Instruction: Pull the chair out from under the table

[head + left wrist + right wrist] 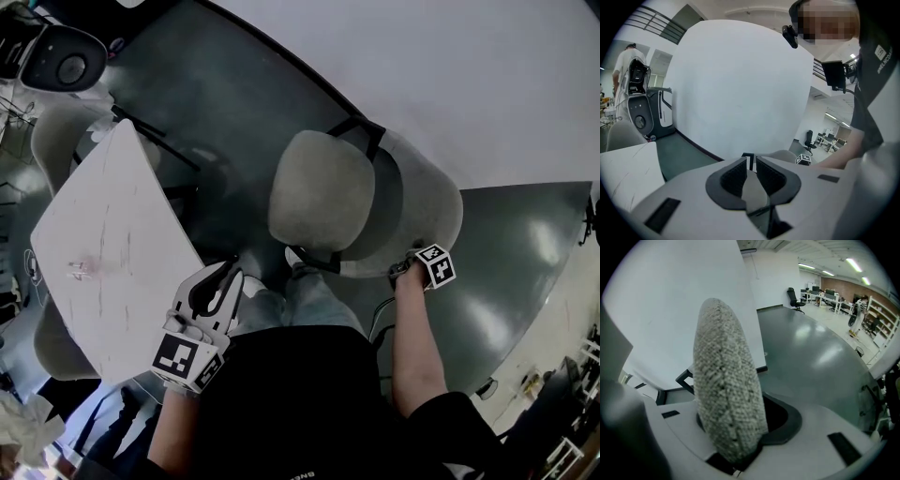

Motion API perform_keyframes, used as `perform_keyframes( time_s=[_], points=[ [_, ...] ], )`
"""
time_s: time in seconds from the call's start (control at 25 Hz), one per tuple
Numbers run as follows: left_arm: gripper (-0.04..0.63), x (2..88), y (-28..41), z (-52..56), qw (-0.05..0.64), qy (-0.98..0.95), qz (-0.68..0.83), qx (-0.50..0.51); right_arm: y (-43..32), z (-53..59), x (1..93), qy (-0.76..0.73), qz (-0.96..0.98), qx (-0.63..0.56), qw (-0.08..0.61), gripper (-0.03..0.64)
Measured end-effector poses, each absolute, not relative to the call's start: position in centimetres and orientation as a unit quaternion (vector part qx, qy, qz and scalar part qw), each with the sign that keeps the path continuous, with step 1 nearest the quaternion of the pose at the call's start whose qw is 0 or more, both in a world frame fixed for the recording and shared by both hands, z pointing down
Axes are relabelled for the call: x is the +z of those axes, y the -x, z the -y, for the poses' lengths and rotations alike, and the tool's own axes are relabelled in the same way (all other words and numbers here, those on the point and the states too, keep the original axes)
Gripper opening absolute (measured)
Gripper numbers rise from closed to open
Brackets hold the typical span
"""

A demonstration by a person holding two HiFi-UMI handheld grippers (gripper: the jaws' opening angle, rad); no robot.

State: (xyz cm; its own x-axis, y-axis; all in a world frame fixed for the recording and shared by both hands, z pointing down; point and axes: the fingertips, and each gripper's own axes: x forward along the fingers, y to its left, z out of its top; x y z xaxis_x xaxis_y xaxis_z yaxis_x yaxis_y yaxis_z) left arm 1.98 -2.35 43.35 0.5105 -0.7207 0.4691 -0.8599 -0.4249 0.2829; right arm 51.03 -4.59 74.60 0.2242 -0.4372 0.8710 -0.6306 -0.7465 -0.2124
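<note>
The white square worktop (108,234) sits at the left; the grey fabric chair with a black frame (323,197) stands near it, clear of its edge, seat facing it and backrest upright. It is probably heavyish and stiff under soft, grippy padding, so it is best held at the backrest rim (726,390). The right tool (408,270) is clamped there, and the left tool (220,281) is closed on nothing.

Between the table's (112,244) right edge and the chair (323,202) you have a strip of dark floor (225,141) to pass through. The curved white wall (450,75) stands just beyond the chair. Your legs (305,300) crowd its near side. To your right the floor lies open.
</note>
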Motion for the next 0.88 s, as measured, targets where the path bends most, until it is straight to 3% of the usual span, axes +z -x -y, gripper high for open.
perform_keyframes(
  time_s=[0.88],
  points=[
    [0.046,43.6,-8.4,4.1,0.250,-0.883,0.363,0.159,-57.3,-7.5,73.4,-0.818,0.227,0.528,0.018,0.143]
  ],
)
